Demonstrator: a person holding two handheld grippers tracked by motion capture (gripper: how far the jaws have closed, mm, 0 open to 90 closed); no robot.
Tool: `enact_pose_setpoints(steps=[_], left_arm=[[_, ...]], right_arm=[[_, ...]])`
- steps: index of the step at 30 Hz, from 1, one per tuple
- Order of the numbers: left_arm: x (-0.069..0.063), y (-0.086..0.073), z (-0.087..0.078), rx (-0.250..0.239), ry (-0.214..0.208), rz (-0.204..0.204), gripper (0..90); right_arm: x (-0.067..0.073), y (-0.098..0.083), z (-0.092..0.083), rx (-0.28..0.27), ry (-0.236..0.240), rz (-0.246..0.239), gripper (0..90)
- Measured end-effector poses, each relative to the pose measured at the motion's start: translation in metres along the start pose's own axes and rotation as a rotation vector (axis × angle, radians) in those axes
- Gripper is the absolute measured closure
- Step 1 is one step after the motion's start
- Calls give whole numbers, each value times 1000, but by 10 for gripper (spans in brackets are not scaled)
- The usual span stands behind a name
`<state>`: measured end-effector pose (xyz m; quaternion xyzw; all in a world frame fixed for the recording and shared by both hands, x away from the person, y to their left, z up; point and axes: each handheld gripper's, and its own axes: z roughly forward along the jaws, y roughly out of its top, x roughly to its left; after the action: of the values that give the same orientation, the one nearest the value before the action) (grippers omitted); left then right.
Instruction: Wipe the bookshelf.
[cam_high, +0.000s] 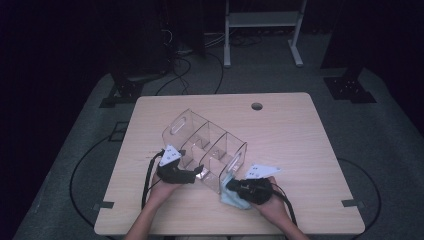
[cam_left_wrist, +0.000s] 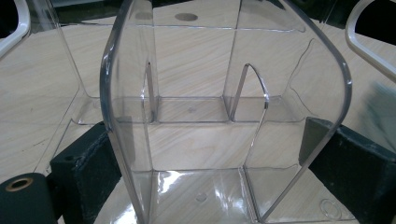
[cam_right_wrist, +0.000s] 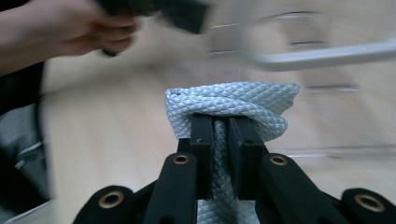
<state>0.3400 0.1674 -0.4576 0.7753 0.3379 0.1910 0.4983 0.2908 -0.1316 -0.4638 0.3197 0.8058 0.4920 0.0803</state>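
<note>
The work in hand looks like wiping a clear plastic organizer (cam_high: 205, 150) with a cloth (cam_high: 234, 198), and it seems to be in its middle stretch: the organizer is already steadied and the cloth gripped, but how much of the plastic has been wiped cannot be judged, since no smear or clean patch stands out. The organizer lies tipped on the middle of the counter (cam_high: 300, 150), its dividers and handle cut-outs angled toward the far left. The left gripper (cam_high: 192, 174) is at its near left end; in the left gripper view its jaws stand wide on either side of an end wall of the organizer (cam_left_wrist: 224, 116), pressing its outer edges. The right gripper (cam_high: 235, 187), at the near right corner, has its jaws nearly closed, pinching a bunched fold of the pale, quilted cloth (cam_right_wrist: 231, 109), which lies against the organizer's near end.
</note>
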Motion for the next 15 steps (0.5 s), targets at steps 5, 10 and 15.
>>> enact_pose_setpoints(steps=[5,10,15], left_arm=[[-2,0,1,-4,8,-2,62],[-1,0,0,-2,1,-10,61],[-1,0,0,2,-3,-2,63]], right_arm=[[-9,-1,0,-6,-6,43,809],[18,0,1,-5,94,-35,807],[4,2,-2,-11,43,-12,808]])
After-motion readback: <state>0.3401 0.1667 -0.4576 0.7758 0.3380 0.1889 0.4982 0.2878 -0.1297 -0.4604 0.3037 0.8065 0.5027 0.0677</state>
